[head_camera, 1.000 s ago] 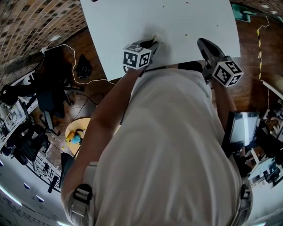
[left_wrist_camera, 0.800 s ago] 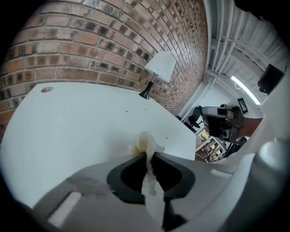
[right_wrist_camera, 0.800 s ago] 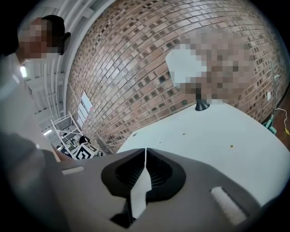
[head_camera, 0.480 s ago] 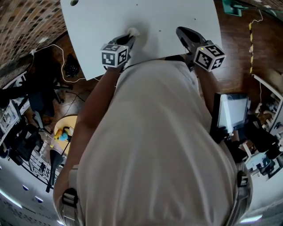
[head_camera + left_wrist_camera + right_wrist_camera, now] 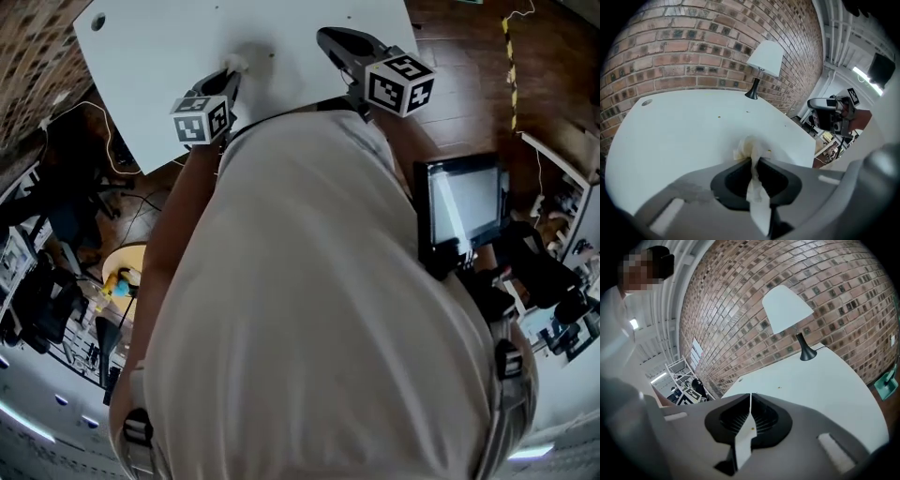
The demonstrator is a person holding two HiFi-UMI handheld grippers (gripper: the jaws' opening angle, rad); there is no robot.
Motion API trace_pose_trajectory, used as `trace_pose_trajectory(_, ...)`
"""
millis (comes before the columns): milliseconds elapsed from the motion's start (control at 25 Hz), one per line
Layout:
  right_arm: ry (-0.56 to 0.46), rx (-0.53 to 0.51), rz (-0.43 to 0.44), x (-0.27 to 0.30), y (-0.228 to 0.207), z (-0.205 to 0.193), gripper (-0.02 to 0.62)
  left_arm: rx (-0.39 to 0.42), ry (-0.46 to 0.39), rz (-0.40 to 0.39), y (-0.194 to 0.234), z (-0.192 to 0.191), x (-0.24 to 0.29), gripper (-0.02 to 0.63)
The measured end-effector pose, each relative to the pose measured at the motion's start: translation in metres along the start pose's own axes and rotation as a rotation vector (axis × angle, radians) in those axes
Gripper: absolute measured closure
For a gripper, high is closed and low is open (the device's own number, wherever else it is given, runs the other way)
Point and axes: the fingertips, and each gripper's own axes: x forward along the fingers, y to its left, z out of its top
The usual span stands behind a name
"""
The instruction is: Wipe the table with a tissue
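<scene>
Brick wall behind, white table (image 5: 670,136) up front. Left gripper (image 5: 752,160) is clamped on the tissue (image 5: 749,149), which sits near the table's near edge; right gripper (image 5: 750,397) is closed on nothing. I'd press down evenly and sweep through those specks (image 5: 719,116).

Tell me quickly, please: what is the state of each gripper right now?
Left gripper: closed, holding the tissue.
Right gripper: closed, nothing between its jaws.

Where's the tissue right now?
The tissue is pinched between the left gripper's shut jaws, its crumpled end down on the white table near the edge closest to the person, well short of the lamp in the left gripper view.
</scene>
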Motion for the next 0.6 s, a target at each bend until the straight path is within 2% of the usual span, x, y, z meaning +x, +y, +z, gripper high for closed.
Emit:
trace_pose_trajectory(280, 0.006, 0.004, 0.016, -0.006, -0.013, 0.002, 0.58, 0.018, 0.018, 0.047, -0.004, 0.019, 0.013, 0.56)
trace_pose_trajectory(400, 0.005, 0.007, 0.018, -0.011, -0.019, 0.002, 0.58, 0.021, 0.03, 0.067, -0.005, 0.015, 0.023, 0.56)
trace_pose_trajectory(600, 0.008, 0.007, 0.029, -0.027, -0.029, 0.002, 0.58, 0.03, 0.05, 0.143, -0.008, 0.01, 0.036, 0.558)
